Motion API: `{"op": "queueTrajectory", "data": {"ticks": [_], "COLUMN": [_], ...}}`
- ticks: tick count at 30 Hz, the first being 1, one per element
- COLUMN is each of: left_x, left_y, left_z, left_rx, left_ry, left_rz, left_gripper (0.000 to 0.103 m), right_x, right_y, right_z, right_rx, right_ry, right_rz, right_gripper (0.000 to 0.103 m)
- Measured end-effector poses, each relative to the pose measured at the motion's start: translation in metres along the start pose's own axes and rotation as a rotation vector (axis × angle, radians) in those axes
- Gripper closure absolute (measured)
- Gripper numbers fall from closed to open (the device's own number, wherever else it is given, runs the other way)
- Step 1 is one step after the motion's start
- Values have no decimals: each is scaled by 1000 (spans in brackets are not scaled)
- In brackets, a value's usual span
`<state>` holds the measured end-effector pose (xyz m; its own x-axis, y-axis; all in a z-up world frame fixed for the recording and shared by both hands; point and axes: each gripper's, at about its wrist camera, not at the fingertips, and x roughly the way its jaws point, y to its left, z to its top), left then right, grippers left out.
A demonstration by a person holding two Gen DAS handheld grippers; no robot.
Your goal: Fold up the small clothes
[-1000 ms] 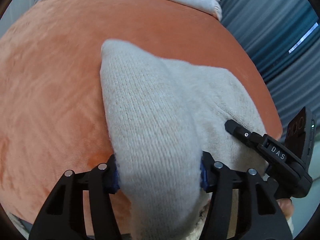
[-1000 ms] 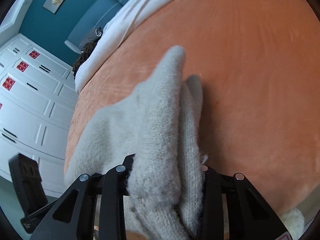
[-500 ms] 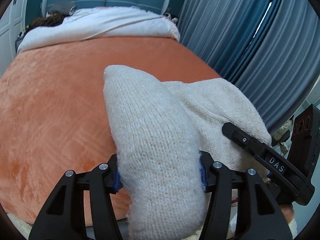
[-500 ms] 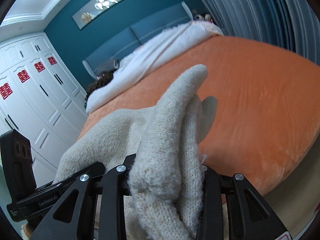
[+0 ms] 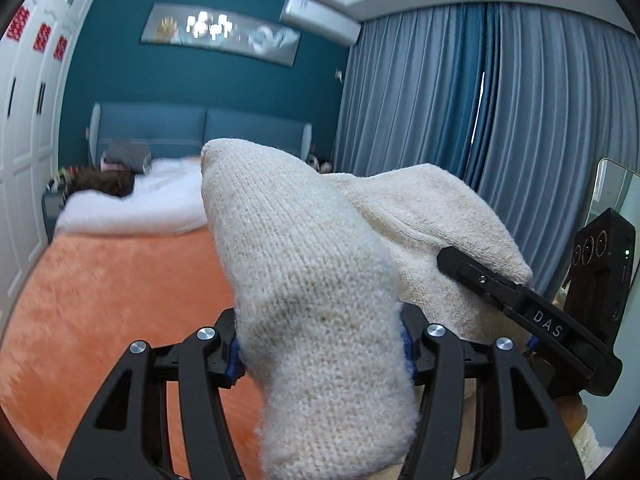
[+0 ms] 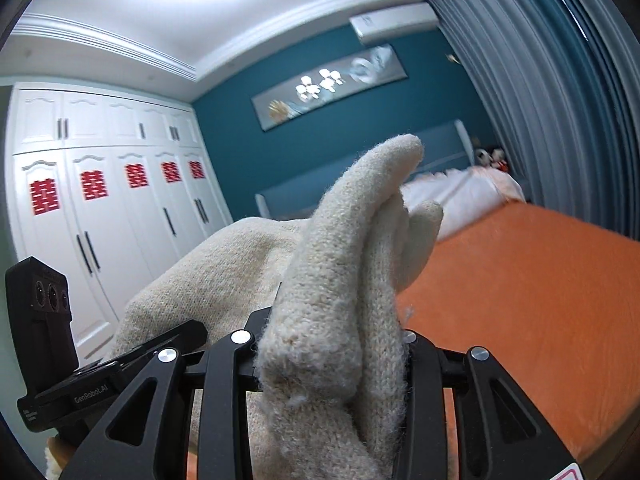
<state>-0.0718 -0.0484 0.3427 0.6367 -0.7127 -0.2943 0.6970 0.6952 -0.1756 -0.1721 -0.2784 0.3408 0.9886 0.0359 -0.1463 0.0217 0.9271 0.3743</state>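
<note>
While both claws clamp knit garment, above orange bed

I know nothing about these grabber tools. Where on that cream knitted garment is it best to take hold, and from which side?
My guess: at two outer edges, one per tool, coming in from the near side, as shown now. The left gripper pinches a bunched fold of the knitted garment, and the right gripper pinches another. Soft knit sags, so two spread grips hold it hanging above the orange bedspread, ready to lay flat.

Cream knit garment over an orange bedspread (plain, plush), teal wall, grey-blue curtains.
</note>
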Motion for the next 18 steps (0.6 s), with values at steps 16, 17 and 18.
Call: {"op": "queueTrajectory", "data": {"ticks": [16,17,18], "left_x": [85,90,87], "left_y": [213,226,238], "left_z": [-164,-192,-220], "left_rx": [-292,-341,-406], "left_ry": [336,399,440], "left_rz": [290,303,310], "left_gripper": [24,29,29], "right_x": [193,194,189], "right_y": [-40,-55,-65], "right_z": [-198,-229,-250], "right_rx": [135,156,193], "right_ry": [560,634,672], "right_rz": [-123,-176,-190], "right_gripper": [48,50,50]}}
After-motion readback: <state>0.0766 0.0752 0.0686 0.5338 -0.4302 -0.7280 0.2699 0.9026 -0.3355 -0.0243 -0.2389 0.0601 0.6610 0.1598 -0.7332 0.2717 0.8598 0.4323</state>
